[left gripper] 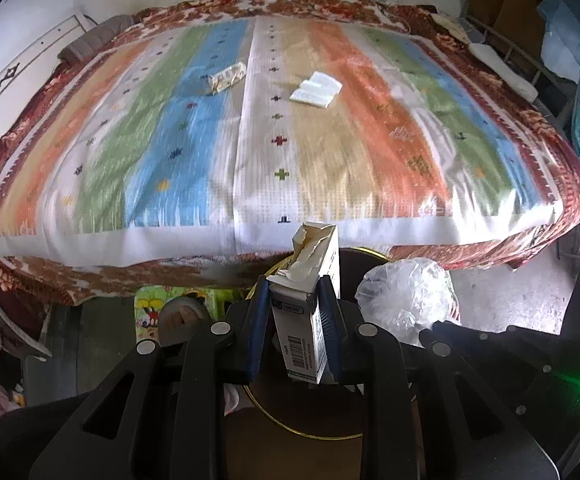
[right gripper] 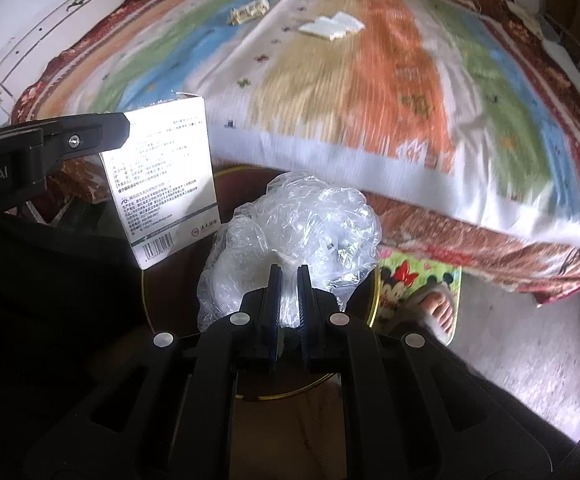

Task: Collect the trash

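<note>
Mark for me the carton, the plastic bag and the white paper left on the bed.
carton [left gripper: 310, 312], left wrist view, barcode side.
plastic bag [right gripper: 302, 220], right wrist view, crumpled middle.
white paper [left gripper: 317, 89], left wrist view, centre of the sheet.

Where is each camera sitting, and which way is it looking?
Left wrist: on the left hand-held gripper, looking across the bed; it clamps a torn carton.
Right wrist: on the right hand-held gripper, looking bedward; it pinches a crumpled plastic bag; a sandalled foot shows.
Both show carton, bag, bed.

"bot.AI" on left gripper [right gripper: 101, 136]; barcode, tiny unreadable print on carton [right gripper: 161, 176].
</note>
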`<state>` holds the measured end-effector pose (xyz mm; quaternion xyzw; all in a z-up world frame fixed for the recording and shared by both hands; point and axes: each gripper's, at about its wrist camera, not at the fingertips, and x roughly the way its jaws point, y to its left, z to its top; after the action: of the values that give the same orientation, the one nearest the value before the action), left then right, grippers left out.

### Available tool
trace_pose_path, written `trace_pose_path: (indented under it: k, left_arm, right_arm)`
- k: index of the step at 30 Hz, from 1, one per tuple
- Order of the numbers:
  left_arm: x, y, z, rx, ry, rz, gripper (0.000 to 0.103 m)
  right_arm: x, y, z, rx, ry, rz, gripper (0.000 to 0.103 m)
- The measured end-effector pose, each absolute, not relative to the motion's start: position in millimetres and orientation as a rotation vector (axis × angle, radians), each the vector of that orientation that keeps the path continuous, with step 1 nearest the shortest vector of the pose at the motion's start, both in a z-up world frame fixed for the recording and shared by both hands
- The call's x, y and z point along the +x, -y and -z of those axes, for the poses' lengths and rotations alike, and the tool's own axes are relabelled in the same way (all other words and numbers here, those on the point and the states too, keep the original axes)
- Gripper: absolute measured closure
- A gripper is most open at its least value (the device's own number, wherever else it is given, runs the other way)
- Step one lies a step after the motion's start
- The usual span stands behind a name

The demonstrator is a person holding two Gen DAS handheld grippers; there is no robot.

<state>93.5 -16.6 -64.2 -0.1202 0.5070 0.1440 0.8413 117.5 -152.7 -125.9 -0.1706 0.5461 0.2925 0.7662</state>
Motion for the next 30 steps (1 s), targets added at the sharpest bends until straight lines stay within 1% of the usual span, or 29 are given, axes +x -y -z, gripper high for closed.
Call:
trace_pose_path:
  k: [10,22,26,27,28,29,30]
  left_arm:
    - [104.1,18.2,99.6,-0.325,-1.193,-0.318,0.079]
    - [109.5,8.5,110.2,-0.382,-1.23,-0.341,0.079]
    - [109.1,6.4,110.9,-0.397,-1.234,-0.34,0.077]
    - [109.2,5.7,111.2,-0.402,-1.236,-0.339,0.076]
    - [109.2,5.0,111.3,-0.409,-1.235,-0.338,0.072]
    - [109.2,4.7,111.2,-0.414,-1.234,-0.338,0.07]
    - [109.1,4.9,110.9,-0.415,-1.233,-0.335,0.07]
  right_arm:
    - [125.5,150.8,145.6,-0.332,-1.276,-0.608,0.095]
    - [136.3,145.6,163.0,-0.29,-1.341,-0.597,0.092]
    - [135.9,144.6,165.1,-0.268,-1.354,-0.606,0.085]
    - [136.1,144.9,165.1,-0.262,-1.356,-0.61,0.081]
    - [136.0,144.7,164.8,-0.259,-1.356,-0.614,0.077]
    - [135.8,144.7,164.6,-0.257,-1.356,-0.618,0.077]
    - [135.4,144.4,164.3,-0.256,-1.356,-0.622,0.076]
